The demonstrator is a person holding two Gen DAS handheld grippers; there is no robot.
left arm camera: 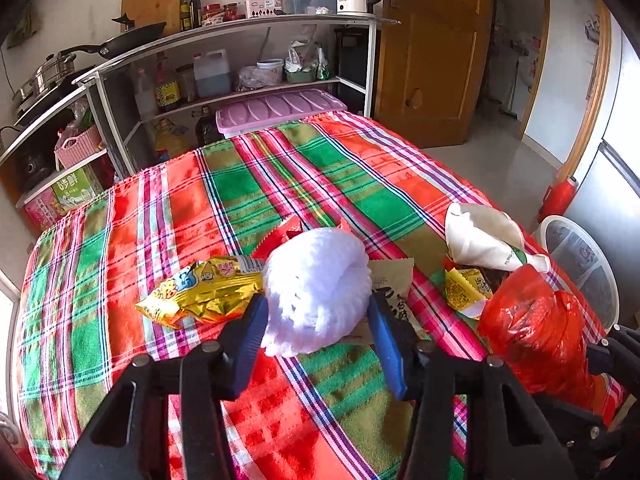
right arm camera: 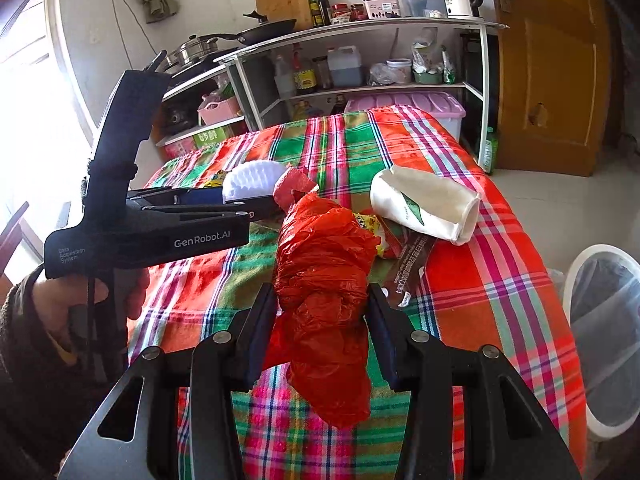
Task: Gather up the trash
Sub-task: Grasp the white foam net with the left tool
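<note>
On the bench (left arm camera: 240, 184) with its bright checked cloth, bits of trash lie close together. The left tool (left arm camera: 318, 320) has its blue pads on both sides of a white foam net (left arm camera: 316, 288) and looks to be squeezing it, though the glare makes that hard to be sure of. The right tool (right arm camera: 322, 312) grips a crumpled red plastic bag (right arm camera: 324, 280), which hangs down past its pads.

Just beside the net lies a gold snack packet (left arm camera: 204, 292), and a red wrapper (left arm camera: 280, 236) sits behind it. A white pouch (right arm camera: 424, 204) lies further back, with a small yellow wrapper (left arm camera: 464, 290) and a brown wrapper (right arm camera: 412, 264) under it.

A white bin (right arm camera: 608, 336) stands on the floor beside the bench. Only the right view shows the hand (right arm camera: 80, 296) holding the left tool.
</note>
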